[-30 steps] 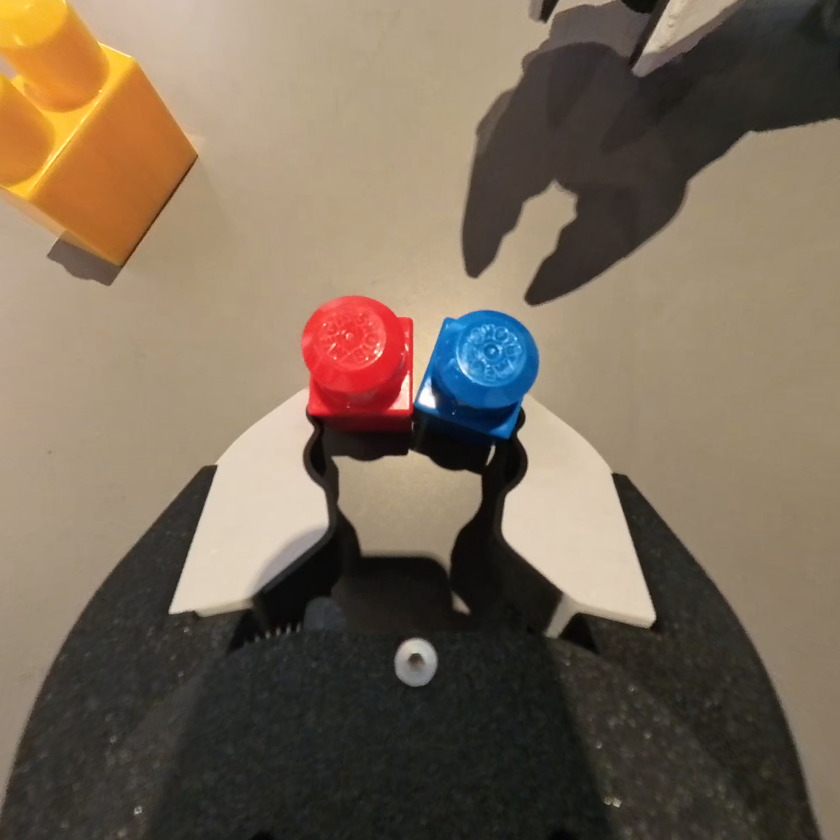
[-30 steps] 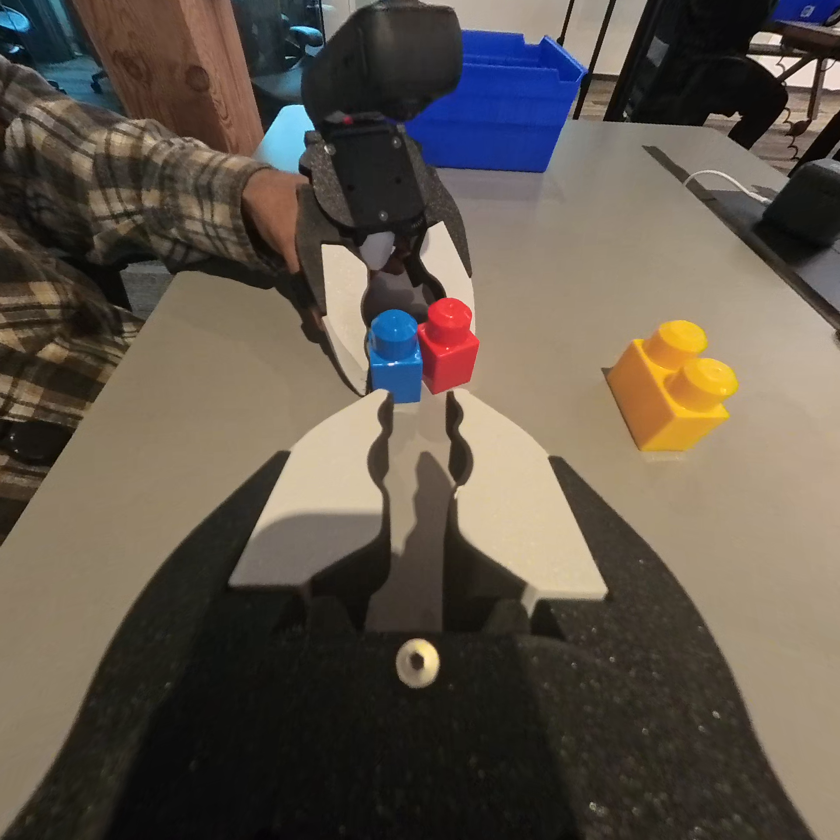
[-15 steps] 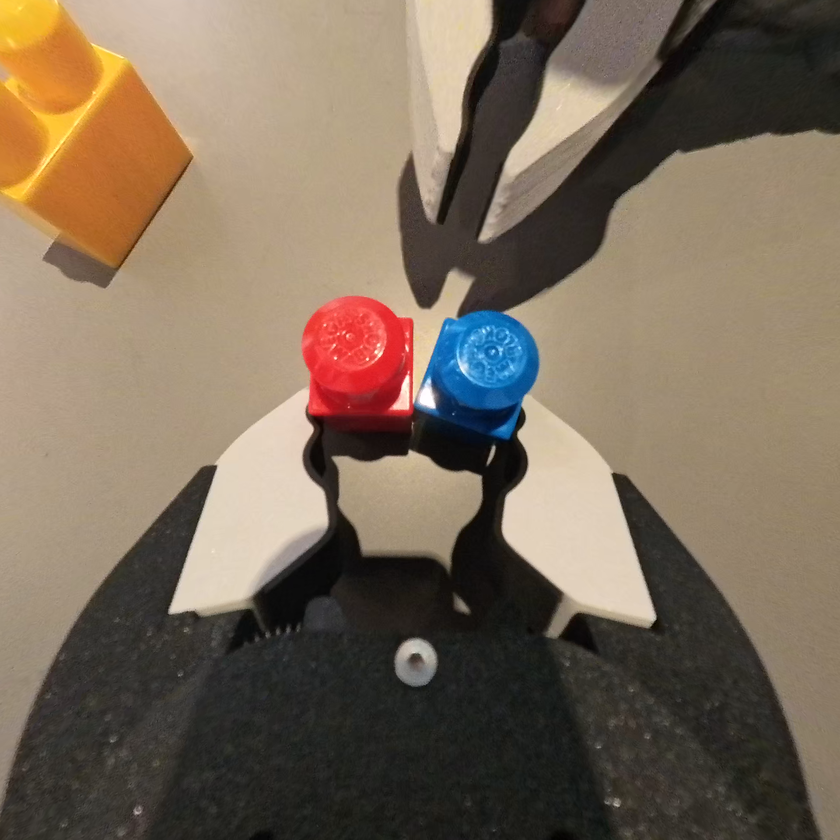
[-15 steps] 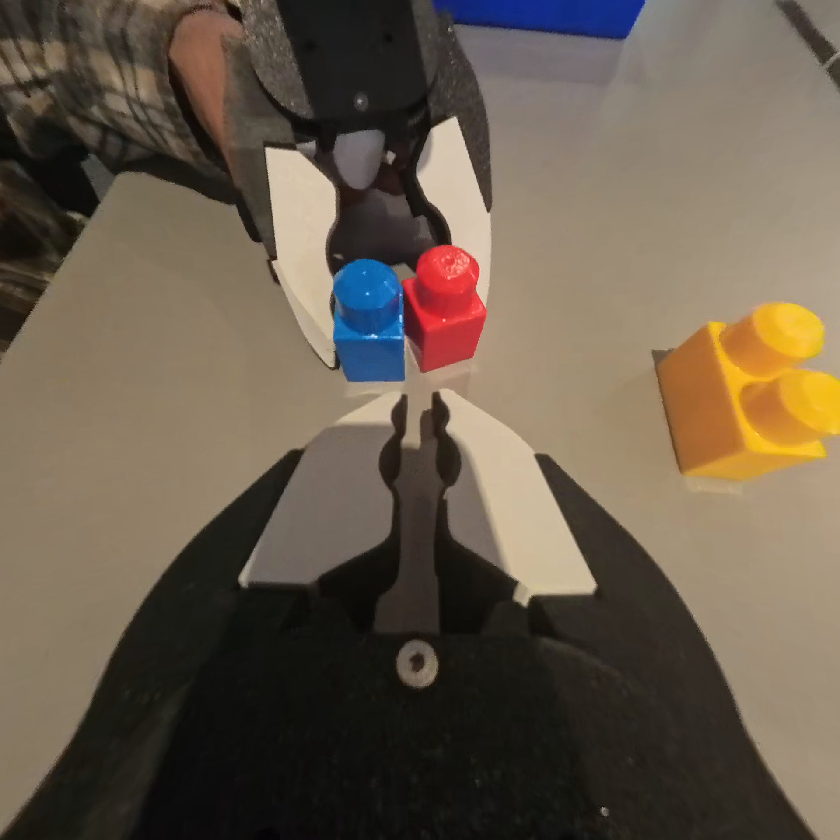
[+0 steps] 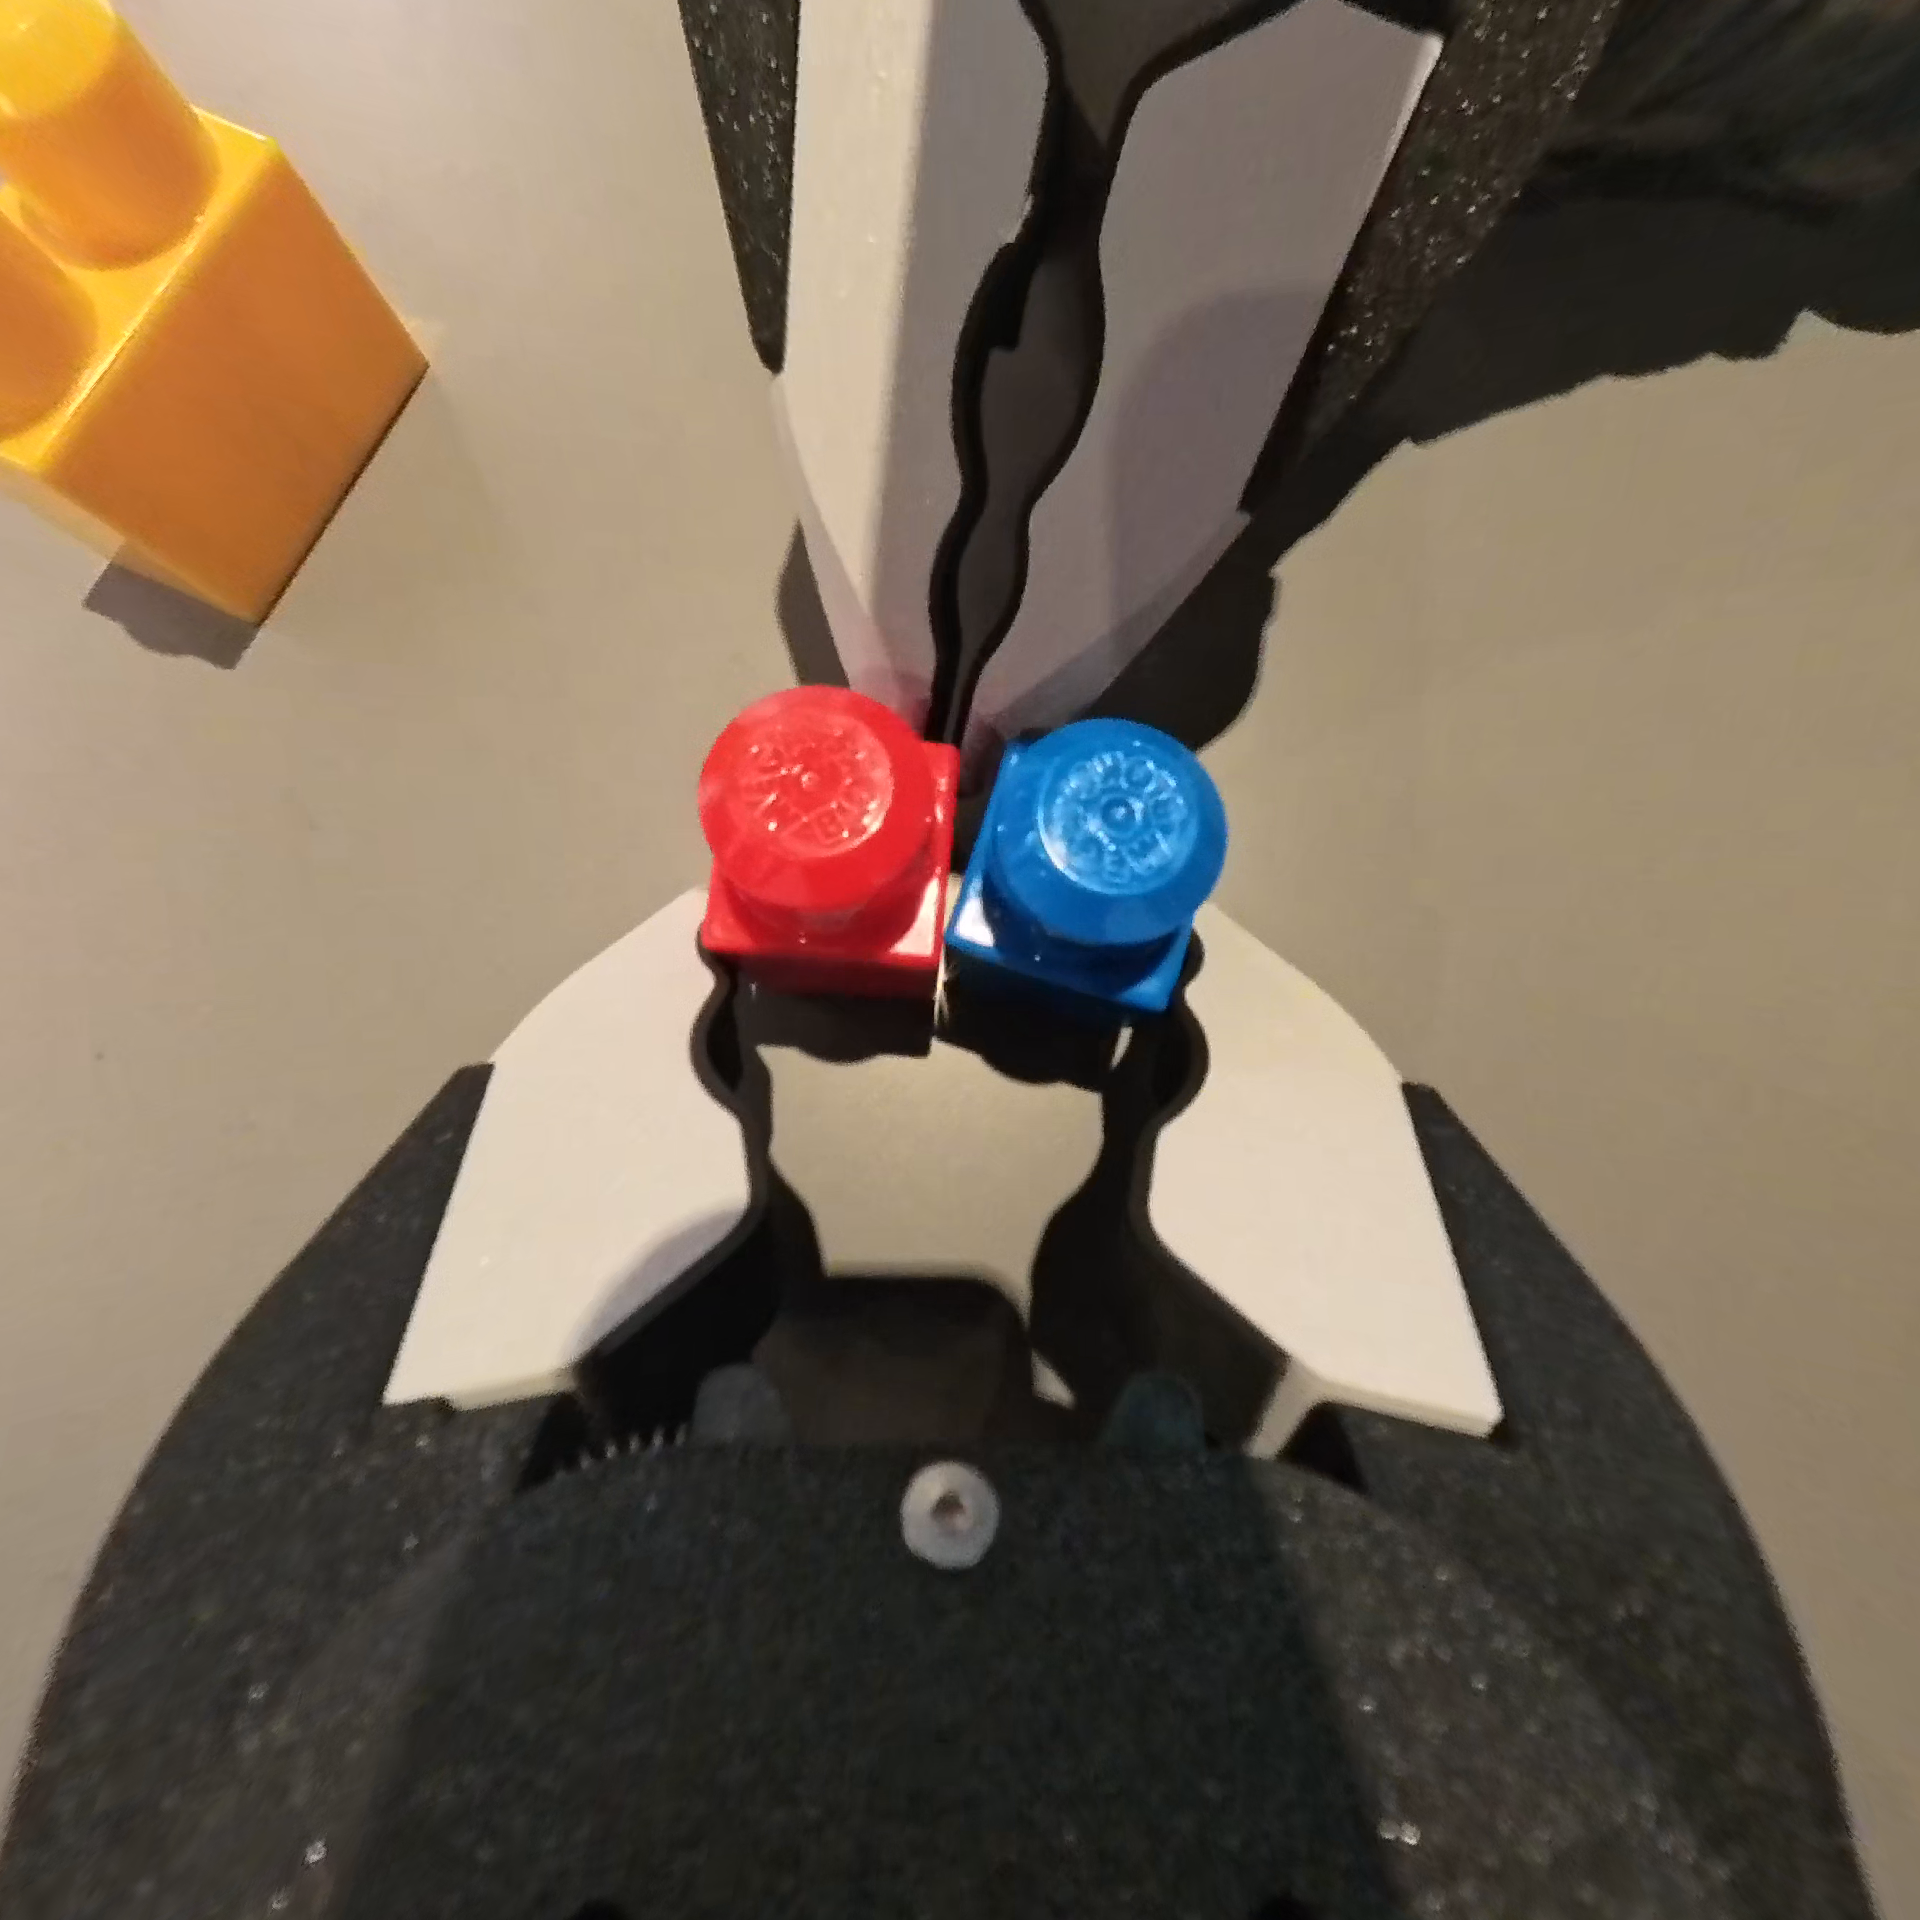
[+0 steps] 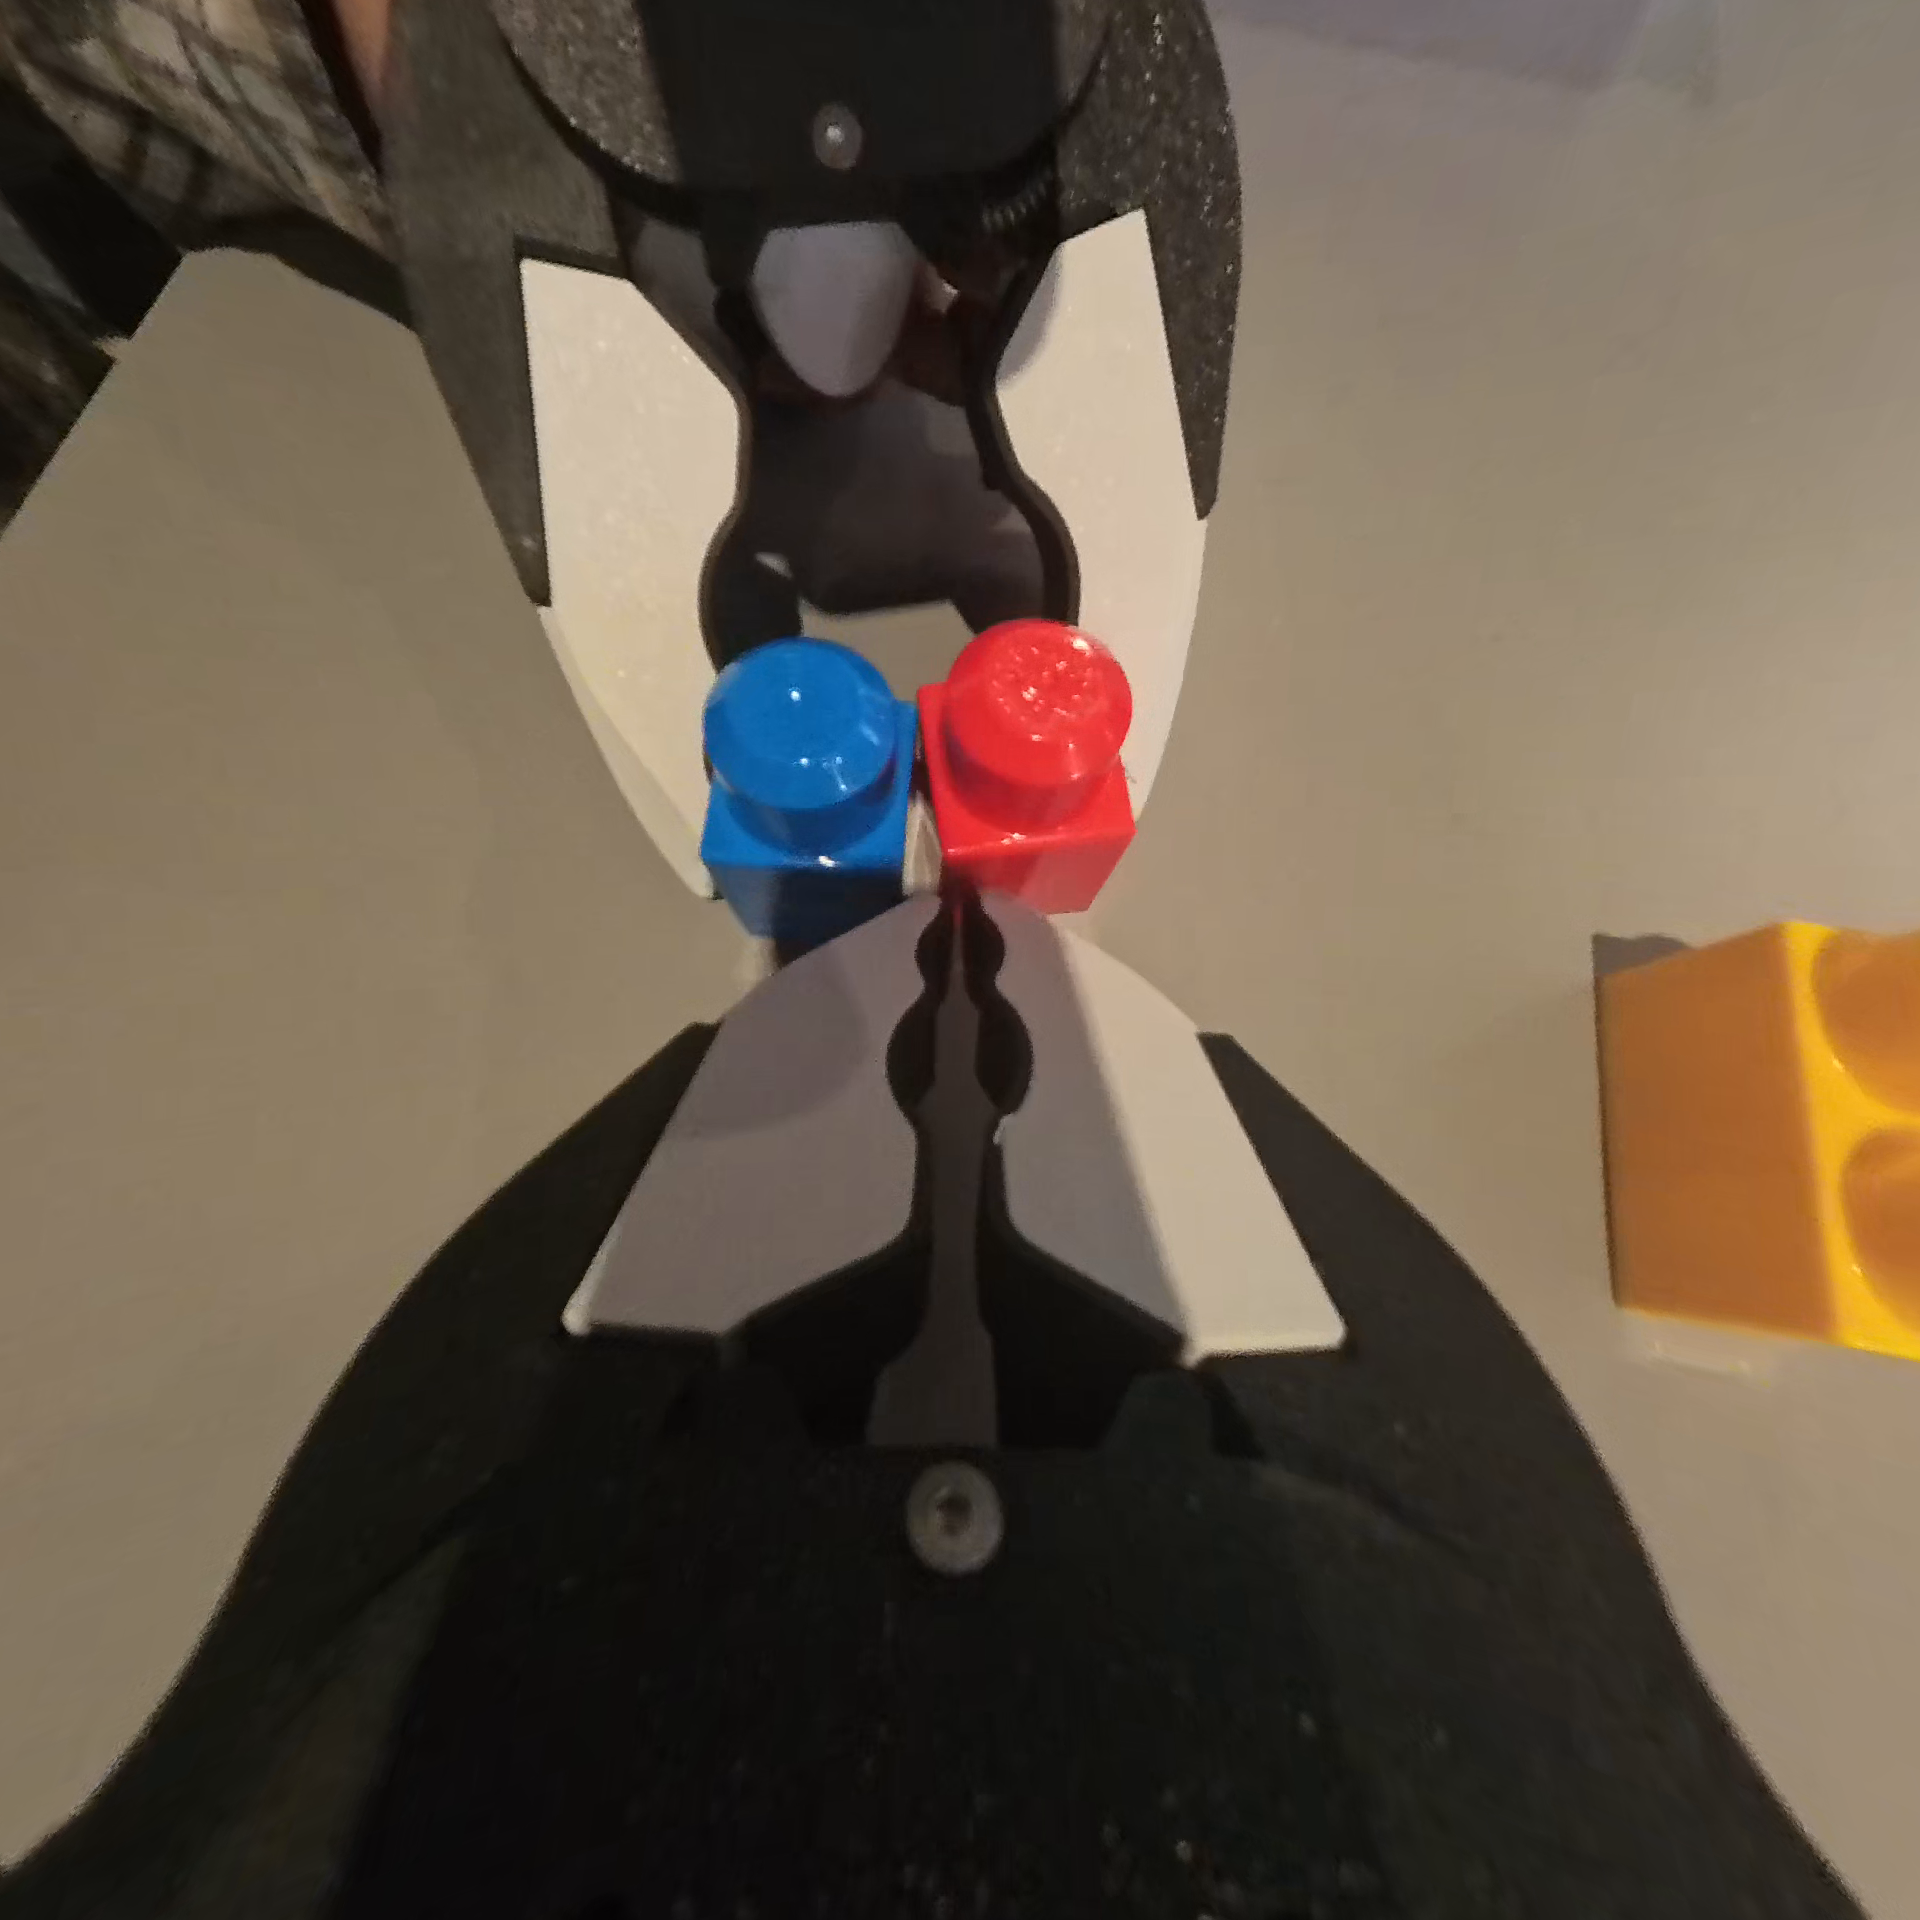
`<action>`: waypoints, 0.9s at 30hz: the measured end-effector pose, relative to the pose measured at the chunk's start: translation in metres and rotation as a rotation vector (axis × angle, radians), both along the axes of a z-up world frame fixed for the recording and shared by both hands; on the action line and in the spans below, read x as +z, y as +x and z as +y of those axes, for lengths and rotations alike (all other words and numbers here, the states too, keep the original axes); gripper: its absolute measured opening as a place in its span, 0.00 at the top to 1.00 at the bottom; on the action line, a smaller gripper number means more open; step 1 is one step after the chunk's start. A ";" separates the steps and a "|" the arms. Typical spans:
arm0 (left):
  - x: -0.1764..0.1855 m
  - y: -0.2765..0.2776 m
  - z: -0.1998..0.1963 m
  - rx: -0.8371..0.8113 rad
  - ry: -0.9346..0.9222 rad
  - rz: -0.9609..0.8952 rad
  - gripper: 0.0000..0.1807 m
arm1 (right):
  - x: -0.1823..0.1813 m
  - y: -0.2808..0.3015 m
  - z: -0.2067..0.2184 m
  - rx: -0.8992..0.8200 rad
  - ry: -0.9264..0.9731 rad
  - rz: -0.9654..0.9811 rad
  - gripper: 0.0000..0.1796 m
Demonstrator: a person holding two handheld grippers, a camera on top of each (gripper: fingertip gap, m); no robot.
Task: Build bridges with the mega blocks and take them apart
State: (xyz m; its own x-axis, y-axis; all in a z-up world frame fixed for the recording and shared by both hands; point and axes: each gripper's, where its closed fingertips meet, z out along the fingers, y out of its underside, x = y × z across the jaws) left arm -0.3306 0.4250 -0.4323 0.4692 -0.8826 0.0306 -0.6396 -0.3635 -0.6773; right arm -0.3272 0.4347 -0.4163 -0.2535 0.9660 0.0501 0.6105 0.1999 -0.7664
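A red one-stud block (image 5: 821, 852) and a blue one-stud block (image 5: 1091, 873) stand side by side, touching, on the grey table (image 5: 1558, 935). My left gripper (image 5: 945, 930) is shut on the pair, one finger on each outer side. My right gripper (image 6: 951, 904) is shut and empty, with only a thin slit between its fingers. Its tips sit at the seam between the blue block (image 6: 800, 790) and the red block (image 6: 1029, 769). In the left wrist view the right gripper (image 5: 961, 717) comes in from the far side. A yellow two-stud block (image 6: 1766, 1143) stands alone to the right.
The yellow block (image 5: 208, 416) lies at the upper left of the left wrist view, apart from both grippers. A person's plaid sleeve (image 6: 156, 125) is behind the left gripper (image 6: 920, 831). Bare grey table surrounds the blocks. The tips of both grippers are at nearly the same place.
My right gripper has closed its fingers and moved forward and down until its tips reach the seam between the two blocks. The left gripper and the blocks have not moved.
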 end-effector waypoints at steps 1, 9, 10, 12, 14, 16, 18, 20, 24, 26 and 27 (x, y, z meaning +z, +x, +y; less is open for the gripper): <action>0.000 0.000 0.000 -0.006 0.001 0.002 0.56 | 0.000 -0.001 0.000 0.000 0.003 0.003 1.00; 0.000 0.000 -0.001 -0.024 0.004 0.006 0.54 | 0.001 -0.003 0.000 0.004 0.020 0.006 1.00; 0.000 0.000 -0.001 -0.024 0.005 0.007 0.55 | 0.000 -0.003 0.000 0.000 0.017 0.005 1.00; 0.000 0.000 0.000 -0.023 0.005 0.006 0.55 | 0.002 -0.003 0.003 -0.016 0.016 0.015 0.98; 0.000 0.000 0.000 -0.022 0.006 0.007 0.56 | 0.004 0.000 0.004 -0.026 0.013 0.022 0.96; 0.000 -0.001 -0.001 -0.024 0.006 0.006 0.56 | 0.002 0.007 0.004 -0.035 0.015 0.007 0.96; 0.000 -0.001 -0.001 -0.025 0.006 0.006 0.55 | -0.001 0.014 0.002 -0.038 0.019 -0.008 0.96; 0.000 -0.002 -0.001 -0.027 0.005 0.005 0.56 | -0.001 0.018 -0.003 -0.028 0.018 -0.011 0.96; 0.000 -0.002 -0.002 -0.028 0.004 0.005 0.56 | 0.001 0.013 -0.011 -0.022 0.007 -0.007 0.96; 0.000 -0.002 -0.002 -0.030 0.006 0.006 0.56 | -0.001 0.009 -0.011 -0.029 -0.004 -0.015 0.96; 0.000 -0.003 -0.002 -0.031 0.006 0.007 0.56 | -0.001 0.007 -0.010 -0.037 -0.007 -0.017 0.96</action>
